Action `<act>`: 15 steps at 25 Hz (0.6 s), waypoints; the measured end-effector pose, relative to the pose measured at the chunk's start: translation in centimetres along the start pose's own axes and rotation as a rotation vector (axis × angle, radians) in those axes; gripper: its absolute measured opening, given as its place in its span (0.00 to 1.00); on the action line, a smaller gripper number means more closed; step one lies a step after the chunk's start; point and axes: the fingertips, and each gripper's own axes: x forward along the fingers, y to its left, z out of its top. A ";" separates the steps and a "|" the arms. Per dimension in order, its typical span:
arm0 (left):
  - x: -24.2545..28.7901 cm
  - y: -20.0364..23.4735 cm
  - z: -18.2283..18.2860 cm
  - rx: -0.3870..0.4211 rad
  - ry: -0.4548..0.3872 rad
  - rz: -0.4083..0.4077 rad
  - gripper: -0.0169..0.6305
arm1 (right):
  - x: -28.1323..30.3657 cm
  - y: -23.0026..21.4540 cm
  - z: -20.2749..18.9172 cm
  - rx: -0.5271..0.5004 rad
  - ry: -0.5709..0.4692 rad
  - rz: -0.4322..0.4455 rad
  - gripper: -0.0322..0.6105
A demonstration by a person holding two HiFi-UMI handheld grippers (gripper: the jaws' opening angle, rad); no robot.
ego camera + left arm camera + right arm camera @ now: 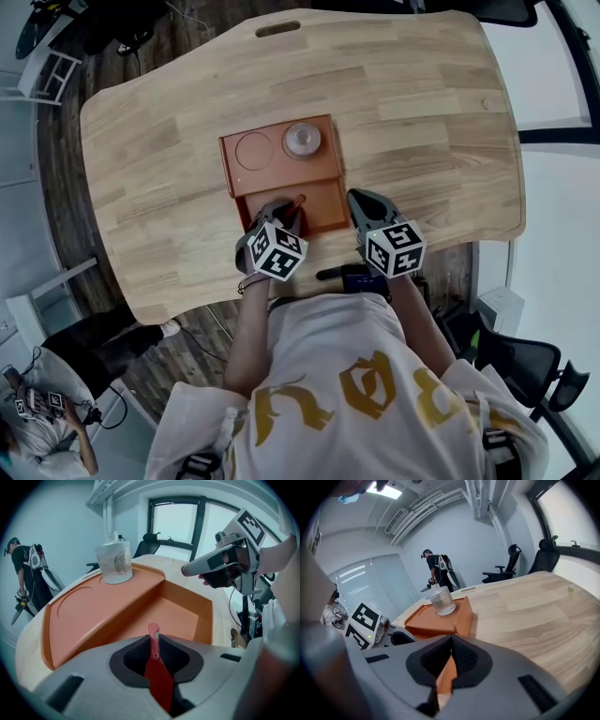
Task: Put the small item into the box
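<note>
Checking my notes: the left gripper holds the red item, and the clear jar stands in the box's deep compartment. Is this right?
No: in the head view the clear jar stands on the raised shelf of the box. The left gripper holds the red item.

Table (422, 122): pale blond wood with streaked plank grain.
Box (281, 173), toward the table's 6 o'clock edge: plain burnt orange throughout, no pattern.
Jar (114, 563), at the box's 1 o'clock: clear, with faint white printed markings.
Small item (153, 644): glossy red, small pale fleck near its tip.
Left hand-held gripper (153, 637): light grey shell, black ribbed pads (136, 656).
Right hand-held gripper (451, 639): same grey and black.
Left marker cube (277, 253), right marker cube (395, 248): white with black square codes.
Shirt (356, 347): white with mustard-gold print.
Floor (61, 178): dark brown boards.
</note>
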 end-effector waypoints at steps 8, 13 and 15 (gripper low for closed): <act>0.8 -0.3 -0.2 -0.004 0.008 -0.016 0.12 | -0.1 0.0 0.3 0.006 -0.010 -0.004 0.07; 0.6 0.0 0.1 -0.012 -0.010 -0.010 0.12 | -0.2 0.4 0.6 0.002 -0.016 -0.003 0.07; 0.4 0.1 0.4 -0.019 -0.024 -0.009 0.12 | -0.3 0.5 0.8 -0.004 -0.020 -0.004 0.07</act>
